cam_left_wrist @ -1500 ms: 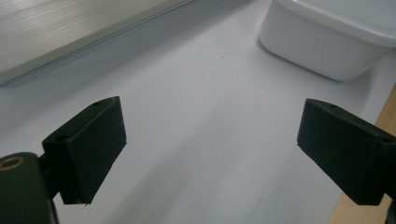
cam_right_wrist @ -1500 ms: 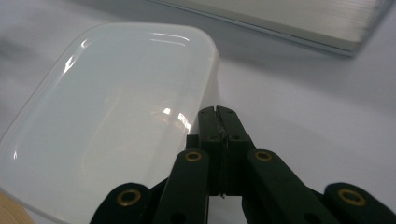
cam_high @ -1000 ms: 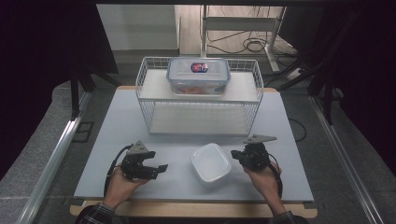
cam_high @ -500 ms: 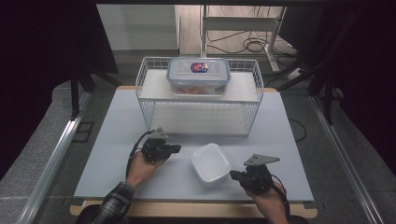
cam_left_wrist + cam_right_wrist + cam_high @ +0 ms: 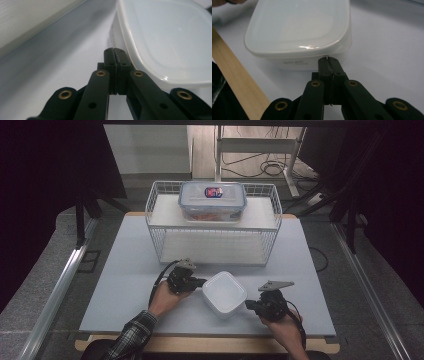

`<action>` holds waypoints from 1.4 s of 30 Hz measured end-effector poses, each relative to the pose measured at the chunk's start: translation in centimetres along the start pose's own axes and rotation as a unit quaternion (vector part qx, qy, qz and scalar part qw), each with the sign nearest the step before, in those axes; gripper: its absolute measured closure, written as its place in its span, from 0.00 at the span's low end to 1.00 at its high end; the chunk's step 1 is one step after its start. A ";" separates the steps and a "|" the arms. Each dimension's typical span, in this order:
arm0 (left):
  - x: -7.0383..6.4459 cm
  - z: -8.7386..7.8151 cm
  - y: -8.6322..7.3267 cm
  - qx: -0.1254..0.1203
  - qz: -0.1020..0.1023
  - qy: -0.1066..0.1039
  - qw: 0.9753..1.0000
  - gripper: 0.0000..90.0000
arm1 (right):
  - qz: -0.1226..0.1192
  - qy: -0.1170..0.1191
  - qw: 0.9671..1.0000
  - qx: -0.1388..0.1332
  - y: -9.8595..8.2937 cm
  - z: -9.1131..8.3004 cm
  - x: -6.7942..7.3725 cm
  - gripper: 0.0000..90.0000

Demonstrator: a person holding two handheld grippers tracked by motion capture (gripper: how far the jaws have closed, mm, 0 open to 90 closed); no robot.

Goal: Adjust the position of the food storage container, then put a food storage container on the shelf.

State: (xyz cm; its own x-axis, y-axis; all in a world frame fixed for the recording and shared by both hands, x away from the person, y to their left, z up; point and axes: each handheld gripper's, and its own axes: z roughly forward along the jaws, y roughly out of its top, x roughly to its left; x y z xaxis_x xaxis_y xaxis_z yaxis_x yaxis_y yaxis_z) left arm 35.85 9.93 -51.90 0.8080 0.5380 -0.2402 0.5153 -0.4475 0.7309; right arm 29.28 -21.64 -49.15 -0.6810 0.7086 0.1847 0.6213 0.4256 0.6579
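White container (image 5: 224, 294) sits on the table's near middle, squeezed between both grippers. Left gripper (image 5: 200, 282) touches its left edge, right gripper (image 5: 248, 305) its near-right corner, both clenched empty. Left looks nearer.

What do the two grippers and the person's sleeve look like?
Both are black. Each claw has flat linked bars with brass-coloured rivets, seen in the gripper views. The left gripper trails a black cable. The right gripper carries a grey three-cornered plate. The left sleeve is dark plaid.
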 end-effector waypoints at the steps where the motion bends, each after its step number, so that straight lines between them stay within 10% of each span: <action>1: -0.2 -0.1 -0.2 0.000 -0.003 0.001 1.000 0.99 | 0.001 -0.002 1.000 -0.001 0.1 0.1 -0.1 0.99; 24: -2.6 -4.3 -4.0 0.015 -0.039 0.041 0.998 0.91 | -0.027 0.016 1.000 -0.002 4.5 4.2 -0.8 0.99; 33: -2.1 -4.7 -4.1 -0.004 -0.046 0.096 0.994 0.33 | -0.033 -0.002 0.999 -0.021 3.6 2.7 -1.4 0.67; 42: -1.3 -5.7 -4.1 -0.035 -0.072 0.083 0.993 0.12 | -0.026 0.006 0.999 -0.033 3.4 2.0 -2.2 0.33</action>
State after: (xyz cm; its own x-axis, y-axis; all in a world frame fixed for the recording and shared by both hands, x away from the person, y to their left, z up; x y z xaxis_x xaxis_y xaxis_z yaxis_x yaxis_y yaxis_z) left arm 31.09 15.12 -50.93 0.6661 0.7061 -0.2403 0.5956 -0.3095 0.7413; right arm 33.69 -20.62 -48.78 -0.7161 0.6799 0.1579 0.5591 0.4233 0.7129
